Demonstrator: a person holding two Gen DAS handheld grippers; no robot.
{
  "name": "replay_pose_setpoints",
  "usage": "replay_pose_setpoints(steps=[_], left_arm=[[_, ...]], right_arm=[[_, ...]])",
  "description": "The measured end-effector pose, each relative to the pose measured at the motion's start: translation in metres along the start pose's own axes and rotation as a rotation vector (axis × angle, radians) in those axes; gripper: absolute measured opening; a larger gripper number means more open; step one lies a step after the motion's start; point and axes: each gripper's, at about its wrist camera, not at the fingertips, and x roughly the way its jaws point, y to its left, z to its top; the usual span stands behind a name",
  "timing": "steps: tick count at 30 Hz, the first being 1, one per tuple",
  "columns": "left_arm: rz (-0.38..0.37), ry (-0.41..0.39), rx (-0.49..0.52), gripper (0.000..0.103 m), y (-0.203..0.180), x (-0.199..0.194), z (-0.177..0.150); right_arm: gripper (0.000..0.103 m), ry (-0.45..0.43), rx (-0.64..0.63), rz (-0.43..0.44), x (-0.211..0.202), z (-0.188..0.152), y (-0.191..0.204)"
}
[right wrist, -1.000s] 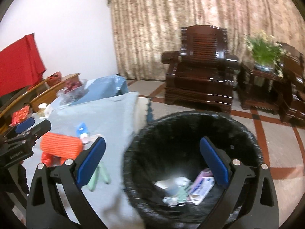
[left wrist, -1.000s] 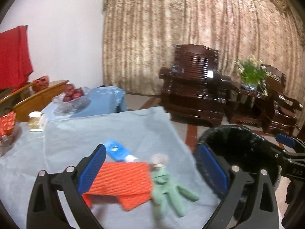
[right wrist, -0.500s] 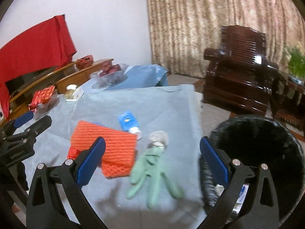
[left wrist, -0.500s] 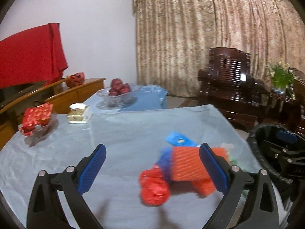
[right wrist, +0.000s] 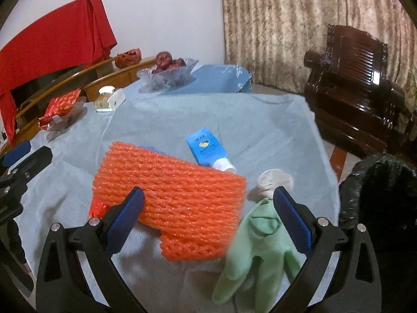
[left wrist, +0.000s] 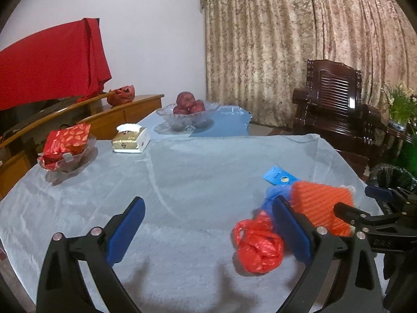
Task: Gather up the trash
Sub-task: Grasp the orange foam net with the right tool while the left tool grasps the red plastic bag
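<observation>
An orange foam net [right wrist: 177,195] lies on the grey-blue tablecloth [right wrist: 260,125], over a red plastic bag [left wrist: 256,245] and a blue scrap. Behind it lies a blue tube [right wrist: 208,151]; to its right are a crumpled tissue [right wrist: 275,178] and a green glove [right wrist: 258,247]. The black-lined trash bin [right wrist: 383,195] stands off the table's right edge. My right gripper [right wrist: 208,219] is open and empty, hovering over the net and glove. My left gripper [left wrist: 208,229] is open and empty above the cloth, left of the red bag.
At the table's far side stand a glass bowl of red fruit [left wrist: 186,112], a tissue box [left wrist: 130,139] and a dish with a red packet [left wrist: 66,148]. A dark wooden armchair [left wrist: 336,109] and a potted plant [left wrist: 401,104] stand to the right.
Both grippers have swung left, away from the bin toward the table. The right gripper now hovers over the net and glove; the left has moved further left. Both stay open.
</observation>
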Motion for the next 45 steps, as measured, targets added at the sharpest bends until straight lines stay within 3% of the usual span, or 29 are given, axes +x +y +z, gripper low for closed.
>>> replay_pose_setpoints(steps=[10, 11, 12, 13, 17, 19, 22, 24, 33, 42, 45], left_arm=[[0.011, 0.039, -0.020, 0.096, 0.011, 0.013, -0.009], [0.011, 0.043, -0.021, 0.096, 0.012, 0.014, -0.010], [0.012, 0.046, -0.021, 0.096, 0.012, 0.015, -0.010], [0.014, 0.049, -0.021, 0.096, 0.012, 0.016, -0.010], [0.015, 0.056, -0.025, 0.096, 0.014, 0.017, -0.010], [0.015, 0.059, -0.026, 0.096, 0.014, 0.018, -0.010], [0.010, 0.068, -0.032, 0.096, 0.012, 0.018, -0.012], [0.003, 0.072, -0.033, 0.096, 0.011, 0.019, -0.013], [-0.053, 0.110, -0.027, 0.096, -0.013, 0.025, -0.021], [-0.082, 0.193, -0.014, 0.094, -0.042, 0.057, -0.033], [-0.107, 0.242, -0.015, 0.080, -0.047, 0.070, -0.036]], right_arm=[[0.094, 0.085, -0.004, 0.038, 0.032, -0.007, 0.005], [0.090, 0.093, -0.005, 0.052, 0.034, -0.007, 0.006], [0.077, 0.100, -0.007, 0.065, 0.035, -0.008, 0.006], [0.071, 0.109, -0.011, 0.085, 0.036, -0.008, 0.006], [0.058, 0.090, -0.019, 0.097, 0.029, -0.007, 0.006], [0.038, 0.073, -0.007, 0.114, 0.023, -0.004, 0.002], [0.022, 0.054, -0.004, 0.143, 0.012, 0.001, -0.004], [0.016, 0.037, -0.009, 0.161, 0.003, 0.004, -0.007], [0.013, -0.033, 0.031, 0.162, -0.032, 0.008, -0.033], [0.018, 0.029, 0.073, 0.123, -0.020, -0.008, -0.053], [0.031, 0.038, 0.071, 0.116, -0.019, -0.009, -0.056]])
